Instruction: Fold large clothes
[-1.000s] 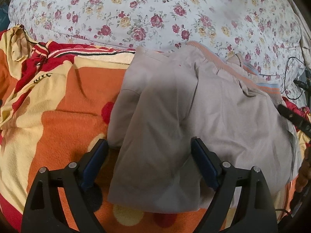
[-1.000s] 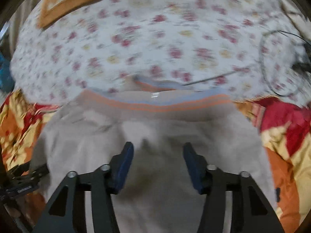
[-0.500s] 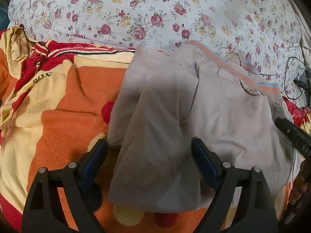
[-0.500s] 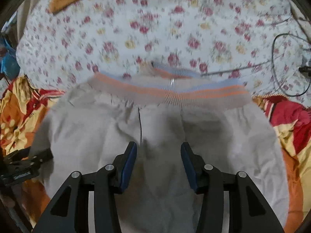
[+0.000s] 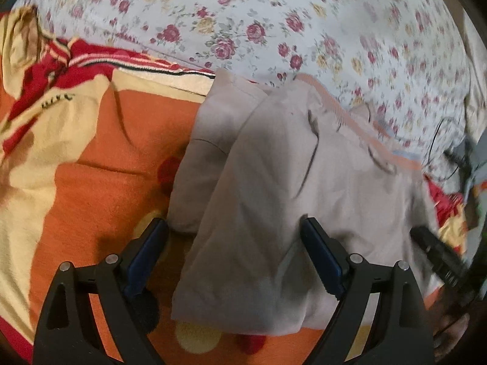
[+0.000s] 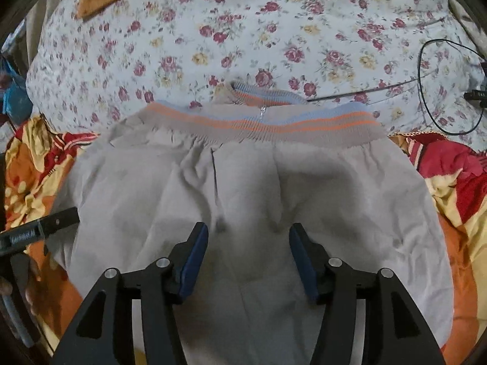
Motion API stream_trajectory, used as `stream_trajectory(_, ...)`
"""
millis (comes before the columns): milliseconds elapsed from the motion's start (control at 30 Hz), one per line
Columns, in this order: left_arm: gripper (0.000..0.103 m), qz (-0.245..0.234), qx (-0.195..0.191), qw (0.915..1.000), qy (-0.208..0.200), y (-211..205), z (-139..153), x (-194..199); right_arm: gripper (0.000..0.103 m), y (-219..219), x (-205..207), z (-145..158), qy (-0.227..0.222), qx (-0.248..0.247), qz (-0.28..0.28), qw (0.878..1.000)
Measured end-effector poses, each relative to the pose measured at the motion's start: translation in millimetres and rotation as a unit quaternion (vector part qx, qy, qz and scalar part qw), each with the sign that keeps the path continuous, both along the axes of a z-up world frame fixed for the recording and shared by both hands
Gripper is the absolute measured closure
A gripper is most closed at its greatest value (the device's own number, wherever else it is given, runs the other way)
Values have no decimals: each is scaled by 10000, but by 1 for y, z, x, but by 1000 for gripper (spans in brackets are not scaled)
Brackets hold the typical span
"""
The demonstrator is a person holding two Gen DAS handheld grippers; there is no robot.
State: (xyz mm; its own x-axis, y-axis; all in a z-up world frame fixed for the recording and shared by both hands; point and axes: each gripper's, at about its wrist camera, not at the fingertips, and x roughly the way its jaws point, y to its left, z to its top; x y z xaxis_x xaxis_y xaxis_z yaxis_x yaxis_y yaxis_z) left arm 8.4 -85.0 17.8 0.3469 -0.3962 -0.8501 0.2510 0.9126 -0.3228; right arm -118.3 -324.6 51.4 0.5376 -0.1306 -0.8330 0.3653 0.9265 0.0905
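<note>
Claws spread above jacket

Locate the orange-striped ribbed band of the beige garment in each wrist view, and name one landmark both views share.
Left wrist: the striped band slants down across the upper right.
Right wrist: it runs level across the centre.
Shared landmark: the floral sheet behind it.

Beige garment w/ orange & pale-blue striped waistband. Blanket: orange, yellow, red dots. Sheet: white, red-rose floral print; fingers' pads dark blue.
</note>
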Motion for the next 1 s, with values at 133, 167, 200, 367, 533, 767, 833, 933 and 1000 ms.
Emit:
stream_trajectory(133, 13, -31, -43, 10000, 23, -2, -4, 5, 46, -4, -6, -2, -96, 138, 44, 9998)
stream_trajectory(167, 13, 2, -87, 10000, 38, 0, -3, 7, 46, -5, -6, -4, -99, 167, 41, 9998)
stream_trajectory(200, 13, 57, -154, 9999, 55, 3, -2, 8, 45, -6, -5, -4, -105, 190, 36, 9998)
stream_trajectory(367, 13, 100, -202, 9996, 174, 14, -2, 14, 42, -3, -2, -3, -147, 253, 130, 9995)
stream_trajectory(533, 13, 99, -244, 9994, 218, 17, -2, 17, 41, -2, 4, -10, -84, 338, 103, 9993)
stream_trajectory(767, 19, -373, -391, 9983, 225, 0, -1, 10, 41, -3, 5, -6, -57, 361, 131, 9992)
stream_trajectory(833, 20, -441, -252, 9985, 182, -4, -2, 9, 40, -4, 4, -6, -58, 349, 101, 9993)
stream_trajectory(933, 20, -410, -204, 9988, 164, -4, -2, 8, 40, -4, 2, -7, -41, 360, 93, 9993)
stream_trajectory(1000, 20, -398, -194, 9989, 174, -5, -2, 9, 40, -3, 2, -6, -34, 334, 105, 9994)
